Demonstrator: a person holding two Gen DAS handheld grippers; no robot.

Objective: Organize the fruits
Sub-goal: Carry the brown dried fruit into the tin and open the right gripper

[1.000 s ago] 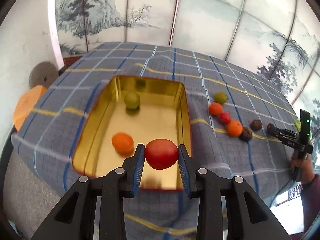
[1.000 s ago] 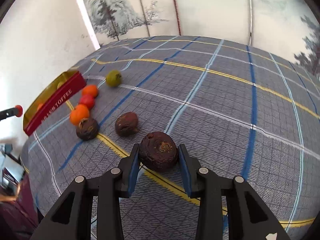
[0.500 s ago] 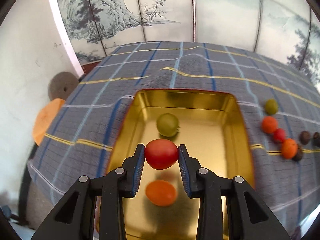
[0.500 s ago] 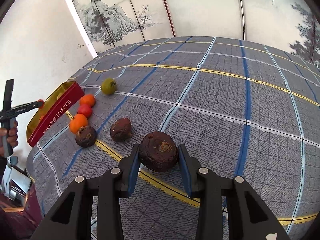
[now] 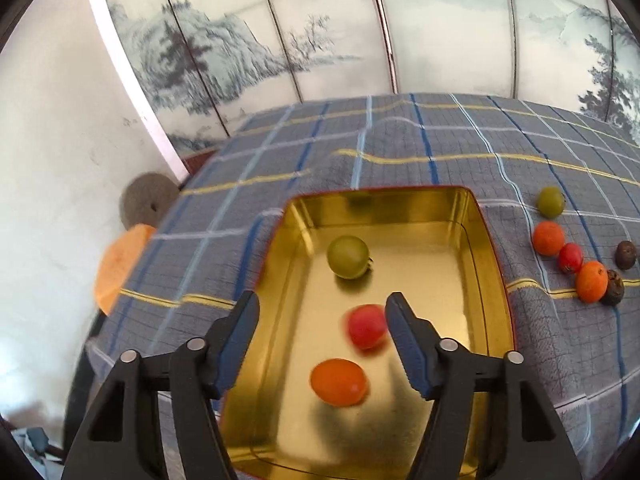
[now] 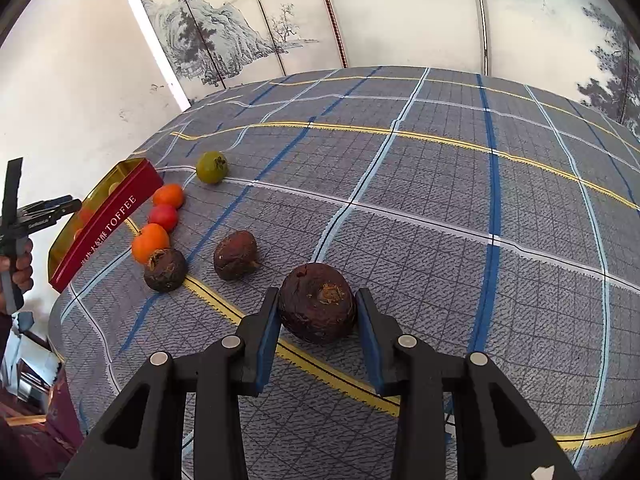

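My left gripper [image 5: 322, 312] is open above the gold tin [image 5: 496, 276]. A red fruit [image 5: 367, 326], blurred, lies free in the tin between the fingers. An orange fruit [image 5: 339, 381] and a green fruit [image 5: 348, 256] also lie in the tin. My right gripper [image 6: 317, 312] is shut on a dark brown fruit [image 6: 317, 301] just above the checked cloth. Two more brown fruits [image 6: 235, 254] [image 6: 165, 269] lie on the cloth to its left.
A row of fruits lies beside the tin: green [image 5: 551, 201], orange [image 5: 548, 238], red [image 5: 570, 257], orange [image 5: 591, 281]. The red tin side [image 6: 108, 224] reads TOFFEE. The left gripper [image 6: 44, 210] shows there. An orange stool [image 5: 120, 264] stands past the table's left edge.
My left gripper has opened and let go of the red fruit, which has dropped into the tin. My right gripper still holds the brown fruit in about the same place.
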